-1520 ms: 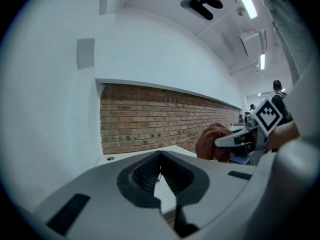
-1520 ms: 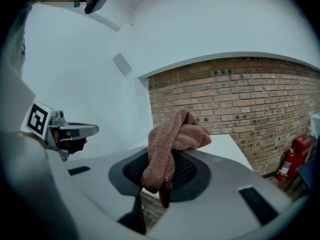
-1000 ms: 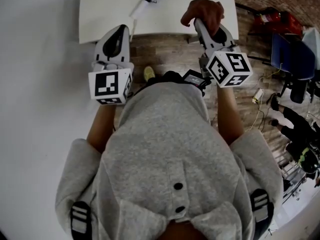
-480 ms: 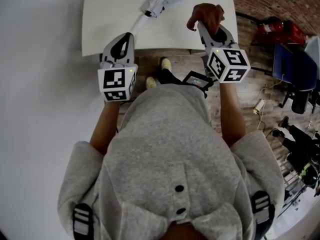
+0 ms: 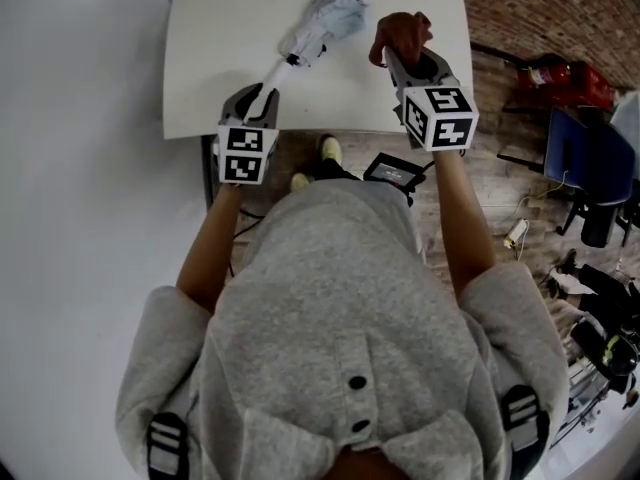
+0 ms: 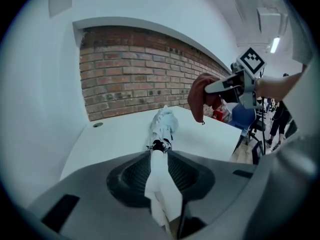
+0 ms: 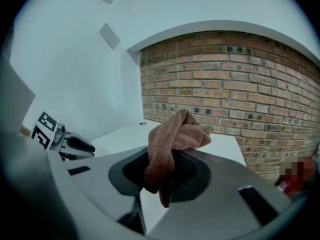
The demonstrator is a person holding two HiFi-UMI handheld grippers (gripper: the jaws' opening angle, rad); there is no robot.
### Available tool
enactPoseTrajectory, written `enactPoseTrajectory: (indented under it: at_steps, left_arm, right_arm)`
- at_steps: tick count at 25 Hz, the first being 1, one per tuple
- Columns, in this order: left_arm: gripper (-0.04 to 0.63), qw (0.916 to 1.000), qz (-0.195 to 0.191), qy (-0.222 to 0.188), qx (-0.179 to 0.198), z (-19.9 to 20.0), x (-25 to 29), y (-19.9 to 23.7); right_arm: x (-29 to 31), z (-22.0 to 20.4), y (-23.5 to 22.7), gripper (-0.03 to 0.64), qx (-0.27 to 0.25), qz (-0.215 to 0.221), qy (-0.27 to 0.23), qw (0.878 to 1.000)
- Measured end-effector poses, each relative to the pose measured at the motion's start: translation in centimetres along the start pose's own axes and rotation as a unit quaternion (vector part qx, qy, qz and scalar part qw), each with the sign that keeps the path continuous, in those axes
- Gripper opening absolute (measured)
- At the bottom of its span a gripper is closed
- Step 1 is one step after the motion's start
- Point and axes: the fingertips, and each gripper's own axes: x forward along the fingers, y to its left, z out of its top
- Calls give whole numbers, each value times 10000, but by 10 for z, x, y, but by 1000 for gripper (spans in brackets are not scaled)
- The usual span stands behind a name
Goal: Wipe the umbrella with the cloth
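A folded pale-blue umbrella (image 5: 328,20) lies on the white table (image 5: 210,58), its white handle (image 5: 276,72) pointing at me. My left gripper (image 5: 256,95) is at the table's front edge. Its jaws are opening, with the handle (image 6: 160,181) lying between them and the pads not pressing on it. My right gripper (image 5: 402,56) hovers over the table to the right of the umbrella, shut on a bunched reddish-brown cloth (image 5: 400,32). In the right gripper view the cloth (image 7: 172,144) hangs out from between the jaws.
A brick wall (image 6: 135,84) runs behind the table, and a small round hole (image 6: 97,125) sits at the table's far left. Right of the table stand a blue chair (image 5: 585,153), a red object (image 5: 550,68) and cables on the wooden floor.
Both grippers moved forward and down toward the table. The left one reached the umbrella's handle end. The cloth stayed in the right gripper.
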Motion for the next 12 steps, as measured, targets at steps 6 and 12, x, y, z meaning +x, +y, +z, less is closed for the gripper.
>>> enactPoseTrajectory:
  at_steps: [6, 12]
  left_arm:
    - [170, 9973, -213, 708, -7, -30, 32, 5]
    - [183, 9924, -334, 1180, -70, -39, 82, 3]
  right_arm:
    - [25, -14, -2, 89, -320, 82, 291, 9990]
    - [64, -37, -37, 89, -525, -11, 669, 9964]
